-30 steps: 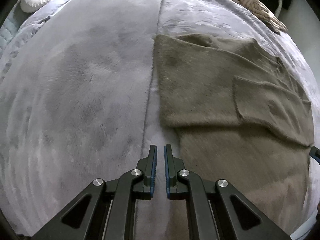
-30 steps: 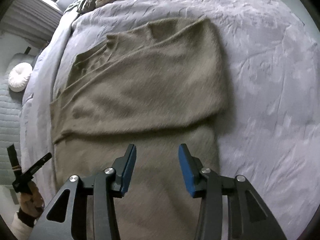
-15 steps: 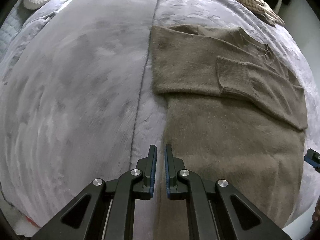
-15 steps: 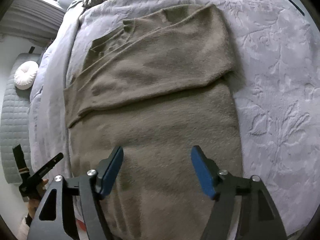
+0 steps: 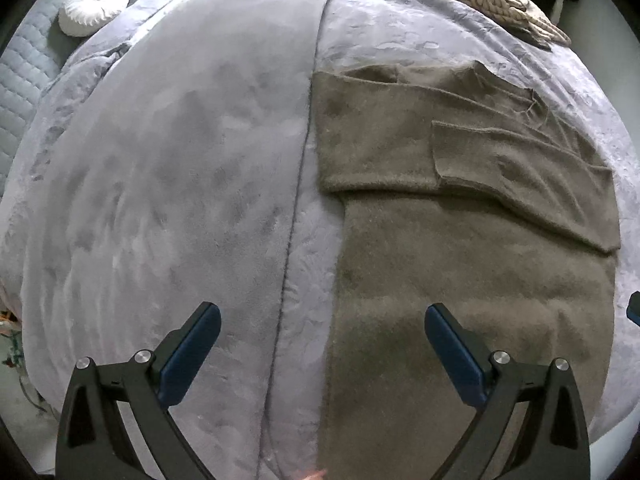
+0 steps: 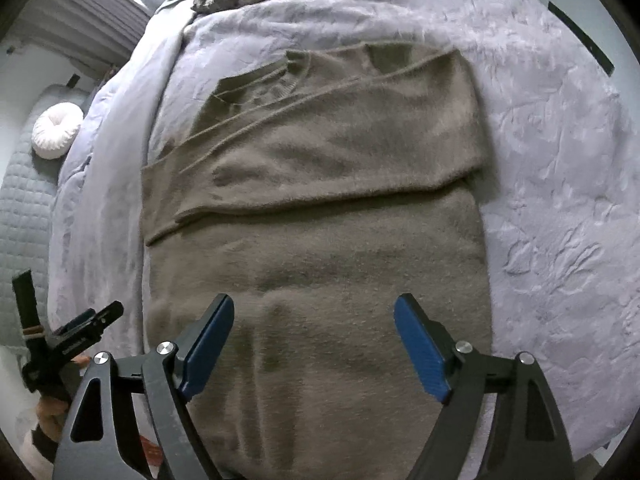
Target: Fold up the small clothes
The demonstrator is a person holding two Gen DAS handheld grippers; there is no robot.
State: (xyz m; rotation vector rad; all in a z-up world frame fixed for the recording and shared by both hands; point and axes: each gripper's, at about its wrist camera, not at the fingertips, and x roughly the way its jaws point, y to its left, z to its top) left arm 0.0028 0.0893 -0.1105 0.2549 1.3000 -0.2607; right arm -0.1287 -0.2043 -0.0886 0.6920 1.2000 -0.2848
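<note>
I lose the near hem of the sweater (image 6: 320,248) behind my right gripper (image 6: 314,340) and the frame edge. It is a fuzzy olive-brown knit, lying flat on the plush grey blanket (image 5: 160,184), sleeves folded across the chest in a band. My left gripper (image 5: 320,344) straddles the sweater's left edge. Both jaws stand wide, holding nothing. A ruched white round cushion (image 5: 94,8) sits far left.

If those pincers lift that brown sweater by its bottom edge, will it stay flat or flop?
It would probably flop: the sweater lies limp, sleeves folded across the body and following the bedspread. Its fuzzy knit likely grips the pads rather than slipping. It looks thick, so somewhat heavy; one corner alone would likely sag.
</note>
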